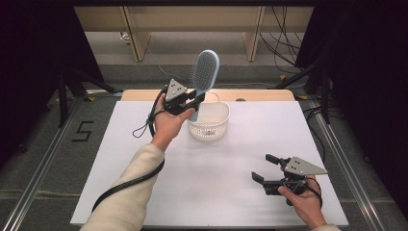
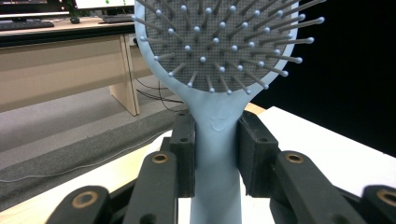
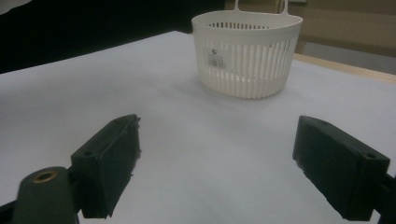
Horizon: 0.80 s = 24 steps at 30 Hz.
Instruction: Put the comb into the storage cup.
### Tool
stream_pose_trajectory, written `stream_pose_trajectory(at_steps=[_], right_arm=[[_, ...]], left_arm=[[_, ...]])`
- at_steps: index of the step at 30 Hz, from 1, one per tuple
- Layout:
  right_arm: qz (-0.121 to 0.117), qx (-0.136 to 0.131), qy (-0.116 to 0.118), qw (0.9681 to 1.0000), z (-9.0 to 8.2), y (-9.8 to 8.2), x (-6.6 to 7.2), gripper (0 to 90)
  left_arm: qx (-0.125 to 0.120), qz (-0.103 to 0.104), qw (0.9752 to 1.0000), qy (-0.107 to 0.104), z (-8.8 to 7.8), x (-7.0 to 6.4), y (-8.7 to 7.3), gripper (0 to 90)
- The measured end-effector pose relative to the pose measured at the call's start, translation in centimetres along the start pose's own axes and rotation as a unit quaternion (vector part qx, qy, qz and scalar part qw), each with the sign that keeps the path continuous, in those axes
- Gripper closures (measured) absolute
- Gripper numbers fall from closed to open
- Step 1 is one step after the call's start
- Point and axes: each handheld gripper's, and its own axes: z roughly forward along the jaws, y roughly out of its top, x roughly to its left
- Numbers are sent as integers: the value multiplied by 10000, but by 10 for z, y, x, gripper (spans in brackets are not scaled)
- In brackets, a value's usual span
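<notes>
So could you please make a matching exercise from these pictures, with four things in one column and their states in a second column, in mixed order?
Things:
1. hairbrush
2. basket
3. left hand-held gripper
4. right hand-held gripper

States:
A. open, with nothing between the jaws
B. standing on the white table
C. held upright by its handle, above the table
D. shut on a light blue handle

Pairs: 1-C, 2-B, 3-D, 4-A
</notes>
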Motion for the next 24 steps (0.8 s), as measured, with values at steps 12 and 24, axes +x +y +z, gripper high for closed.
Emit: stream_pose_trajectory(at_steps=[12,24], right_arm=[[5,5,2,10000,0,0,0,155],[2,5,1,10000,0,0,0,155]], left_arm=[[7,8,10000,-16,3,-1,1,697],[9,18,10000,-4,4,0,3,698]])
